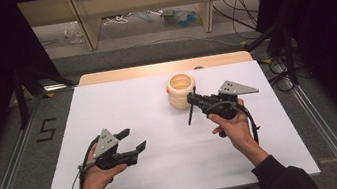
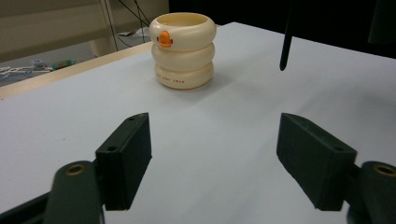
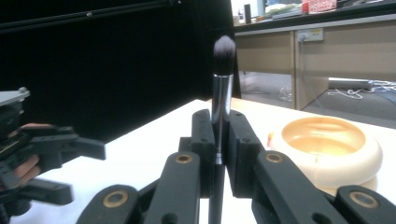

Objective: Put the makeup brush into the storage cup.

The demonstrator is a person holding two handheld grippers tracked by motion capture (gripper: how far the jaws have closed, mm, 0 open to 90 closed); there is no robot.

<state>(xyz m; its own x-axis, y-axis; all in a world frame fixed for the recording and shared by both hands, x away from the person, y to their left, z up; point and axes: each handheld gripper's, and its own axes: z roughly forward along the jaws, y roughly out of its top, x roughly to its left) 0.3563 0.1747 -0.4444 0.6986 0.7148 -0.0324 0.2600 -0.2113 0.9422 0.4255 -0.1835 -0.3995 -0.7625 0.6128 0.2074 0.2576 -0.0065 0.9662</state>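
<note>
1. While the right gripper (image 1: 191, 99) is being held above the white table (image 1: 167, 165) by a hand coming in from the bottom right, its jaws are being kept clamped on the makeup brush (image 3: 221, 93), which is being gripped by its handle.
2. Seen from the right gripper view, the brush is being held upright, bristles up, with the dark handle passing down between the two black pads; in the high view its lower end (image 1: 190, 116) is seen hanging clear of the table, just beside the cup.
3. The left gripper (image 1: 130, 140) is being held low over the near left part of the table, pointing toward the cup, with its jaws being kept wide apart and nothing being held between them.
4. The cream cup (image 2: 183, 49) is standing upright on the far middle of the table, well apart from the left gripper; its inside is being shown as a smooth pale hollow (image 3: 324, 133), and whether anything is lying in it cannot be told.
5. The cup is being seen as three stacked rounded rings of glossy material, with a small orange mark on the top ring.
</note>
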